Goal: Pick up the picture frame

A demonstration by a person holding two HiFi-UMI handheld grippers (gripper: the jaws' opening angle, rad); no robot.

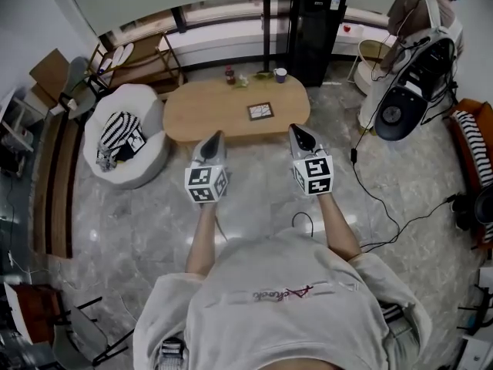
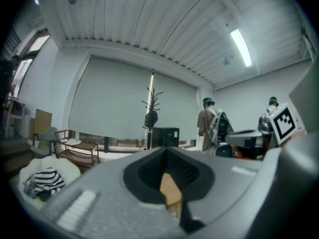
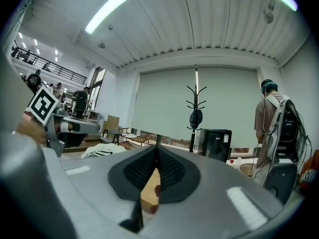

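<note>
The picture frame (image 1: 260,112) lies flat on an oval wooden coffee table (image 1: 200,114), right of the table's middle. My left gripper (image 1: 219,134) hangs shut and empty over the table's near edge, left of the frame. My right gripper (image 1: 293,128) is shut and empty too, at the near edge just right of the frame. Both point level toward the table. In the left gripper view the jaws (image 2: 166,150) meet with a strip of tabletop seen below them. The right gripper view shows the same closed tips (image 3: 158,148). The frame is hidden in both gripper views.
A small bottle (image 1: 229,75), some small items and a mug (image 1: 280,75) stand along the table's far edge. A white beanbag chair (image 1: 146,156) with striped cloth sits left. A coat stand (image 1: 266,21) and black cabinet (image 1: 316,29) are behind. A person (image 1: 420,18) stands back right; cables (image 1: 385,203) cross the floor.
</note>
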